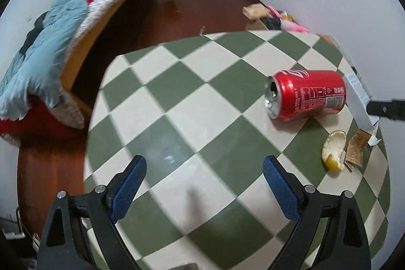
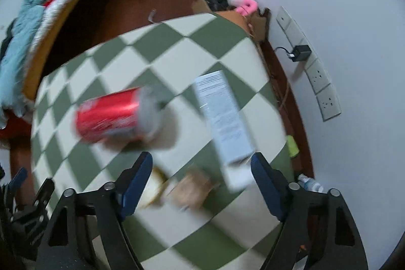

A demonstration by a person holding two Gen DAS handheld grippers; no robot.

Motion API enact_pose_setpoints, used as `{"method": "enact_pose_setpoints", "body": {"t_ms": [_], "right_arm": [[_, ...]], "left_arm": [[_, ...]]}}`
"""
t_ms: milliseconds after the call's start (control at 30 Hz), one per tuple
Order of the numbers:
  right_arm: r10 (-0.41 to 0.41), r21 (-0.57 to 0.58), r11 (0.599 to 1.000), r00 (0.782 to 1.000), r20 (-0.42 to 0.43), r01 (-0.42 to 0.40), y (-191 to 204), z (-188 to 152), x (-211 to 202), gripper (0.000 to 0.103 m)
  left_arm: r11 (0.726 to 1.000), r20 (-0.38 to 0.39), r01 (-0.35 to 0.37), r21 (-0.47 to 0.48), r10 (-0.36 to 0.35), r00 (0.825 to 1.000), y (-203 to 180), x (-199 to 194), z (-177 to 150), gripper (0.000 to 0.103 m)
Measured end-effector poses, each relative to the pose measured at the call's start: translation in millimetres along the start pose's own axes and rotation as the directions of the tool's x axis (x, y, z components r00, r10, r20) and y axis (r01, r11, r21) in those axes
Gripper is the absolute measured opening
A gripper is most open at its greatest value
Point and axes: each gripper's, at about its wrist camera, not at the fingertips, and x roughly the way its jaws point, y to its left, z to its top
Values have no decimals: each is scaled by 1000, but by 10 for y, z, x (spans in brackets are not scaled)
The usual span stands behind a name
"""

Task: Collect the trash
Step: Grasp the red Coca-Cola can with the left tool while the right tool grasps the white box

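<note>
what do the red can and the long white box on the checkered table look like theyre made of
Red can: thin metal, probably aluminium, glossy printed paint, with a bare silvery top and open mouth. White box: looks like light cardboard with a smooth printed face and an open end flap; the right wrist view is blurred, so its finish is uncertain.

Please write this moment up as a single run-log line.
phase: approach | left claw: open, empty | right claw: open, empty | on checkered table: red can lying sideways, white box, citrus peel, brown wrapper

One red can [image 1: 307,94], one white carton [image 2: 222,115], one citrus peel [image 1: 334,149], one brown wrapper [image 1: 357,148]
</note>
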Motion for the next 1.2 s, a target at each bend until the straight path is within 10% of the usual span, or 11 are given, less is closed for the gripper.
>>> {"method": "enact_pose_setpoints", "body": {"t_ms": [133, 333, 567, 733, 967, 1200], "right_arm": [[-4, -16, 1000, 999, -54, 3, -41, 212, 367, 79], [23, -14, 1000, 994, -108, -24, -117, 246, 651, 42], [64, 14, 998, 992, -112, -63, -390, 173, 536, 39], [75, 43, 997, 989, -125, -71, -550, 183, 570, 39], [48, 16, 999, 991, -124, -46, -480, 219, 628, 38], [44, -5, 999, 996, -72, -44, -381, 123, 472, 38]], "left_arm": [[997, 8, 3, 73, -3, 1000, -171, 33, 117, 94], [940, 69, -5, 342, -20, 997, -610, -106, 418, 94], [689, 14, 10, 725, -28, 1000, -1314, 97, 615, 94], [598, -132, 121, 792, -25, 991, -1502, 434, 675, 93], [595, -162, 162, 787, -54, 985, -1519, 533, 634, 76], [679, -119, 145, 719, -85, 989, -1325, 313, 607, 69]]}}
